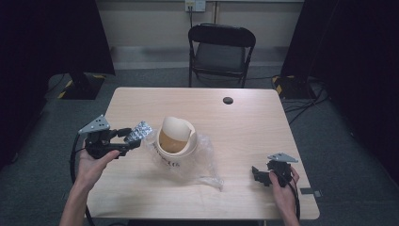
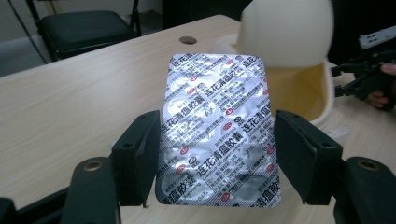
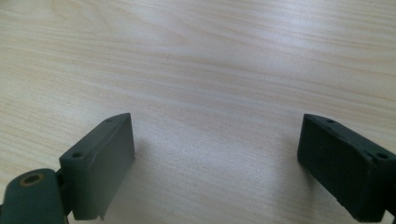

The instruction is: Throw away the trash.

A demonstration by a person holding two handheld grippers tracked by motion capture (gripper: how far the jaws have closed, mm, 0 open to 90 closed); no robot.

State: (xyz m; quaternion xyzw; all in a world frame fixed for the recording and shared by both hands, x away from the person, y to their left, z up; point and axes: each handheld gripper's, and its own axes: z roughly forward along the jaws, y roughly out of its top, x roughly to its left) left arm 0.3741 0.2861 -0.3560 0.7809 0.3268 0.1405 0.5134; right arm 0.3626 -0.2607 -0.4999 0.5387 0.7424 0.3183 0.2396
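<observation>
My left gripper [image 1: 128, 139] is shut on a silver foil blister pack [image 1: 139, 130] and holds it above the table's left side, just left of a small cream bin [image 1: 175, 141]. In the left gripper view the pack [image 2: 217, 116], printed with red and black text, stands upright between the two black jaws of the left gripper [image 2: 217, 156]. The bin's domed swing lid [image 2: 285, 32] and its open mouth lie right behind the pack. My right gripper [image 1: 258, 175] rests near the table's front right, open. In the right gripper view this gripper [image 3: 215, 158] has its jaws wide apart over bare wood.
A clear plastic bag [image 1: 204, 162] spreads out around the bin on the light wooden table [image 1: 244, 127]. A small black round cap [image 1: 228, 100] lies near the far edge. A black folding chair [image 1: 221, 49] stands beyond the table, and dark curtains hang on both sides.
</observation>
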